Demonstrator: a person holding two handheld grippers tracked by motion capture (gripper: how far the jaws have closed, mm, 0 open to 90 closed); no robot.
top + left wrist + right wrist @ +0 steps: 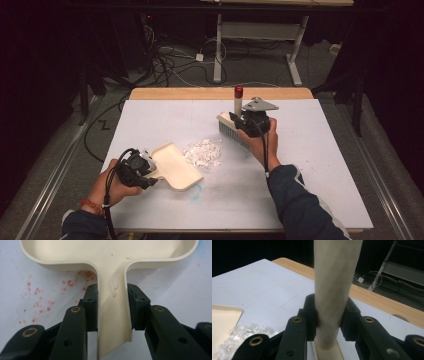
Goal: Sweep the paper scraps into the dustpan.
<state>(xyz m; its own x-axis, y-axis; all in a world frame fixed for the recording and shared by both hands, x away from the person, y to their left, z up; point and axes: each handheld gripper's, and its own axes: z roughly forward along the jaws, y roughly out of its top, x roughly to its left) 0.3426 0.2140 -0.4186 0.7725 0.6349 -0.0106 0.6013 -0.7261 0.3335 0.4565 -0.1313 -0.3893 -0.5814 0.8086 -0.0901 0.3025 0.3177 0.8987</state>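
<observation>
Sweeping setup: left gripper [142,169] clamps the flat handle of the cream dustpan [176,165], whose tray lies just ahead of its jaws on the table [310,165]. Right gripper [248,121] is closed on the round upright handle of the brush [231,128], bristles below and to its left. White crumbs [203,152] lie between pan mouth and brush. Judged: both tools light, stiff plastic, smooth, so grip at the handles; crumbs loose, easily scattered. Bristle contact with table hard to make out; brush head hidden under the jaws.
</observation>
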